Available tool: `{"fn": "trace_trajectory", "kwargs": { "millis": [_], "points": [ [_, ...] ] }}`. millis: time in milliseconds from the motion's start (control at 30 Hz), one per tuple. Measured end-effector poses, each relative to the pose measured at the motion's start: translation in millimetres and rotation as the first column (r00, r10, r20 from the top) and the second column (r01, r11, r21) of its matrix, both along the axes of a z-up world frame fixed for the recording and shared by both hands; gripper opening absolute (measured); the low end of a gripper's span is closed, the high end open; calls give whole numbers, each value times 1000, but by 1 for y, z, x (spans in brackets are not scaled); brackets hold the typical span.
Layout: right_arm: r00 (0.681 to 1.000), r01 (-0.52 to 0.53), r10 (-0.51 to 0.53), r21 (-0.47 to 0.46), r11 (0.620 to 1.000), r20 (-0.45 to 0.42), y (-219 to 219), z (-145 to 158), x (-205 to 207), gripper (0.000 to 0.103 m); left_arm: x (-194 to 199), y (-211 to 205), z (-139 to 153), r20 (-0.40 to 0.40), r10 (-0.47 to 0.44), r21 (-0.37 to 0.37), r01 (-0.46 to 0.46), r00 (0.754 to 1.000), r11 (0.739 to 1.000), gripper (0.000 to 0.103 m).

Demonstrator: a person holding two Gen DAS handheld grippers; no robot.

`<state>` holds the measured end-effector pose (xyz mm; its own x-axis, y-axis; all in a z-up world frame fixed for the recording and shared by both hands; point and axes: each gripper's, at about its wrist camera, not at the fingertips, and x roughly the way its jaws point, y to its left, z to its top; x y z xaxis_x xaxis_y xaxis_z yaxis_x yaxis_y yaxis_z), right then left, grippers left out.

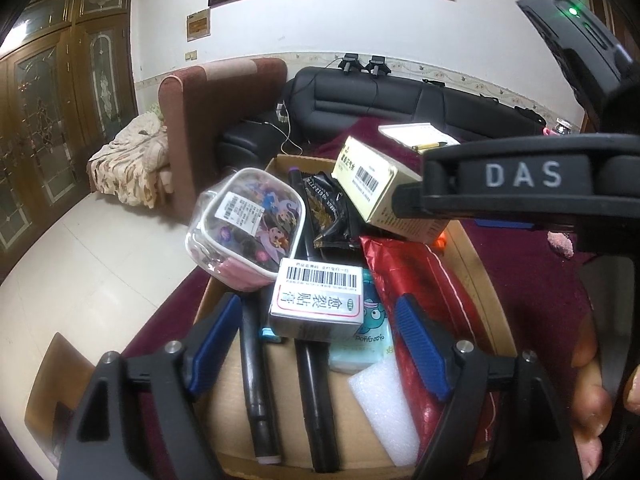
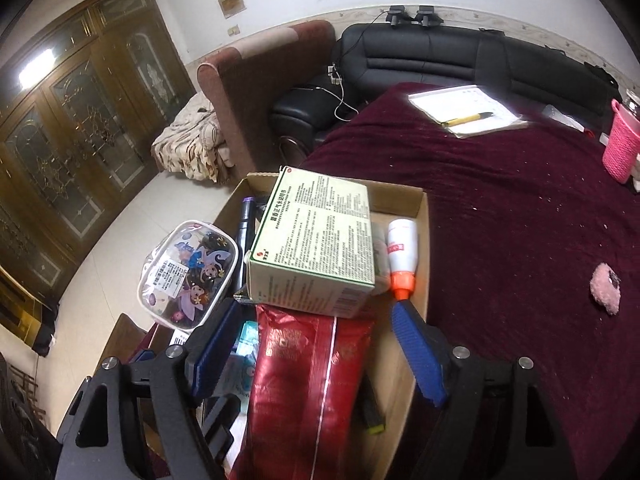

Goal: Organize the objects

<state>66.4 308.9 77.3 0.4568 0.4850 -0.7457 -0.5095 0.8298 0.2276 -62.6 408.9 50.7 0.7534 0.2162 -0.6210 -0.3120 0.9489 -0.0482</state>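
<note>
A cardboard box (image 1: 484, 292) on the maroon table holds many objects: a clear cartoon pouch (image 1: 244, 224), a small white medicine box (image 1: 316, 300), black markers (image 1: 256, 380), a red foil packet (image 1: 424, 288), a black sachet (image 1: 328, 208) and a large pale medicine box (image 1: 380, 188). My left gripper (image 1: 316, 340) is open above the small white box and markers, empty. In the right wrist view my right gripper (image 2: 316, 340) is open over the red foil packet (image 2: 308, 384), beside the large box (image 2: 316, 240), the pouch (image 2: 188, 272) and a white bottle with an orange cap (image 2: 402, 256).
A notepad with a yellow pen (image 2: 466, 110) lies at the table's far side. A pink knitted cup holder (image 2: 622, 148) and a pink fluffy ball (image 2: 606, 288) sit on the right. Sofas (image 2: 440, 56) stand behind; tiled floor lies left.
</note>
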Motion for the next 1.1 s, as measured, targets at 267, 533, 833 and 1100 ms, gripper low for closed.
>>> {"fn": "trace_trajectory", "kwargs": {
  "millis": [267, 533, 833, 1100],
  "points": [
    [999, 39, -40, 24, 999, 18, -27, 4, -14, 89, -9, -12, 9, 32, 0, 27, -1, 999, 1000, 86],
    [997, 59, -61, 46, 997, 42, -52, 9, -36, 94, -23, -21, 16, 60, 9, 41, -12, 998, 999, 89],
    [993, 92, -96, 63, 994, 74, -86, 9, -64, 103, -44, -35, 25, 115, 28, 123, -43, 993, 991, 100],
    [982, 107, -112, 41, 993, 152, -111, 5, -101, 103, -64, -42, 30, 122, 56, 222, -82, 991, 972, 103]
  ]
}}
